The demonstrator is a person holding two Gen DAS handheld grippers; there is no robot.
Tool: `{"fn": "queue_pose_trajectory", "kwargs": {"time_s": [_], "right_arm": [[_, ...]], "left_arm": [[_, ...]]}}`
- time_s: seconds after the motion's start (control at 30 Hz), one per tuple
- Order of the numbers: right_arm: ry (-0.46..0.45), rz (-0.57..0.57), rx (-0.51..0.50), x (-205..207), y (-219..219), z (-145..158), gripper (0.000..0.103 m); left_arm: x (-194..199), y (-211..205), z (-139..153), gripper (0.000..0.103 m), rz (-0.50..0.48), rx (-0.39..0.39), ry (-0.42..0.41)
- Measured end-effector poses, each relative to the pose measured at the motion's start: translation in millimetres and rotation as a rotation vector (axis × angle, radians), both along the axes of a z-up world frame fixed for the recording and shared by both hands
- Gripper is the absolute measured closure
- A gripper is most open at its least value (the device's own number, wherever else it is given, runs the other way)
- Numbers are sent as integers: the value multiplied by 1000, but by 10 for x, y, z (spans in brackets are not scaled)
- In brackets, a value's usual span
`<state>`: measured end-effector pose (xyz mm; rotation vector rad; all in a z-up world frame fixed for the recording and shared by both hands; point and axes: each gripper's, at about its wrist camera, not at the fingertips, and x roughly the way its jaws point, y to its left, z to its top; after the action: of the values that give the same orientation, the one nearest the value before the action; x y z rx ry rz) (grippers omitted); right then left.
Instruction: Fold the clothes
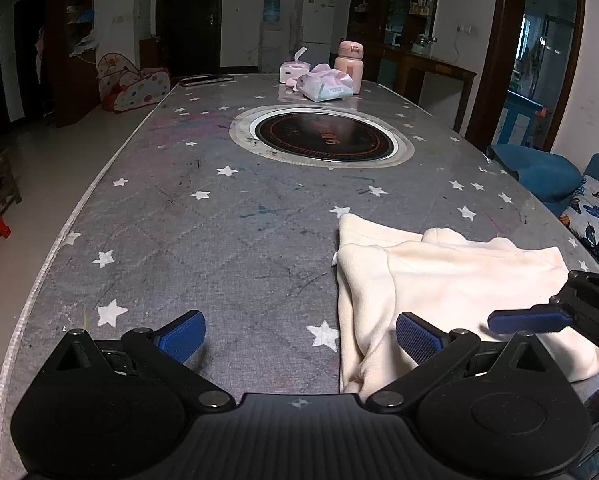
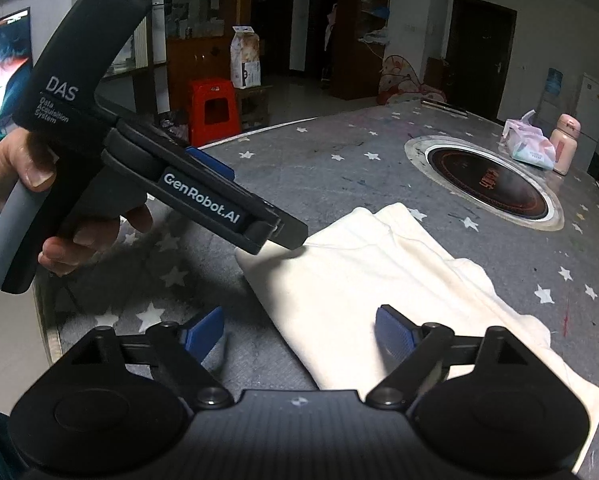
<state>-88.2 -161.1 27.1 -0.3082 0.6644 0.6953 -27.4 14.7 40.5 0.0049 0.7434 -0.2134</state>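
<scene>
A soft cream fleece garment [image 1: 451,280], folded into a rough rectangle, lies on the grey star-printed quilted desk [image 1: 219,240]. Both ribbed blue-padded hand-held grippers, left [image 1: 299,336] and right [image 2: 299,334], gape wide, holding nothing.

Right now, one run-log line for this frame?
task: fold clothes | cream garment: partly folded, flat on table | left gripper: open, empty | right gripper: open over garment edge, empty
</scene>
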Motion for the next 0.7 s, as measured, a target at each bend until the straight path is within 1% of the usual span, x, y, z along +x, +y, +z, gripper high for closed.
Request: {"fn": "queue_pose_trajectory", "kwargs": {"time_s": [0.17, 0.37, 0.43, 0.47, 0.6, 0.67, 0.7], "right_arm": [[19, -12, 26, 18, -35, -22, 8], [28, 1, 79, -4, -23, -8, 8], [16, 5, 63, -8, 21, -5, 8], [10, 8, 54, -9, 44, -4, 9], [-13, 17, 14, -12, 131, -4, 20], [-23, 19, -9, -13, 170, -10, 21], [-28, 18, -18, -16, 184, -12, 23]], "left_arm": [[-12, -5, -1, 0, -6, 0, -4], [-33, -5, 11, 0, -8, 8, -17], [-32, 3, 14, 0, -3, 8, -16], [-32, 10, 17, 0, -1, 6, -17], [-20, 55, 21, 0, -1, -15, -4], [-13, 77, 14, 0, -4, -33, 9], [-10, 86, 6, 0, -6, -40, 16]]}}
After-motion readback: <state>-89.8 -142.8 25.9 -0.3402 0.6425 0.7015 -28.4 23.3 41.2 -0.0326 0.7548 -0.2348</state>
